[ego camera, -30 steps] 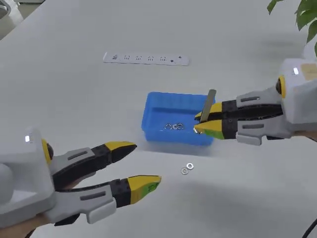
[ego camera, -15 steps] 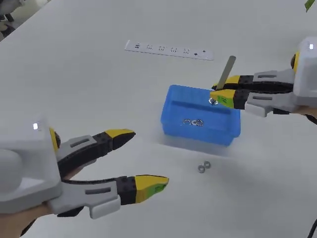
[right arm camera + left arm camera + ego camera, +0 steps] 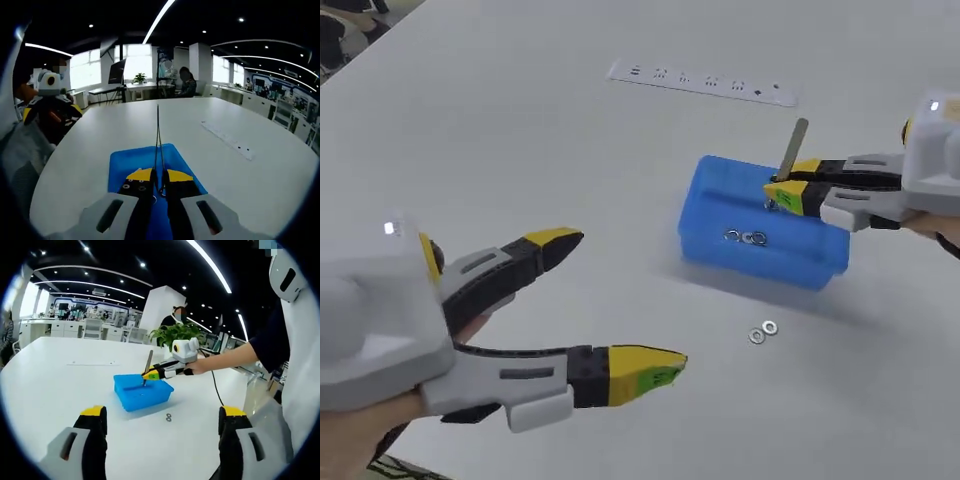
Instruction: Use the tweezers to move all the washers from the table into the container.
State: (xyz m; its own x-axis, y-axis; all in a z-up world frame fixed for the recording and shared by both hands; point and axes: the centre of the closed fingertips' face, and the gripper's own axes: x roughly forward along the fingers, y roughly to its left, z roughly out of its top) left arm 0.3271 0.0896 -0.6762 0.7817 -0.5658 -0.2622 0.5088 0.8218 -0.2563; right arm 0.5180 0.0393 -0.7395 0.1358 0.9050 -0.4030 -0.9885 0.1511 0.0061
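Observation:
A blue container [image 3: 720, 215] sits mid-table with a few washers [image 3: 747, 237] inside. Two more washers [image 3: 763, 330] lie on the table just in front of it, also seen in the left gripper view [image 3: 168, 417]. My right gripper [image 3: 785, 193] hovers over the container, shut on the metal tweezers [image 3: 796, 142], whose handle sticks upward. A small shiny ring seems pinched at the tweezer tips. In the right gripper view the tweezers [image 3: 158, 135] rise between the shut jaws above the container [image 3: 122, 162]. My left gripper [image 3: 615, 300] is open near the front left, holding nothing.
A white power strip [image 3: 705, 83] lies at the back of the table, also seen in the right gripper view [image 3: 227, 140]. A potted plant [image 3: 175, 334] and a person stand beyond the table's far side. Bare tabletop surrounds the container.
The right gripper has carried the tweezers from the container's front right corner to above its interior. The head camera has shifted; the left gripper stays open.

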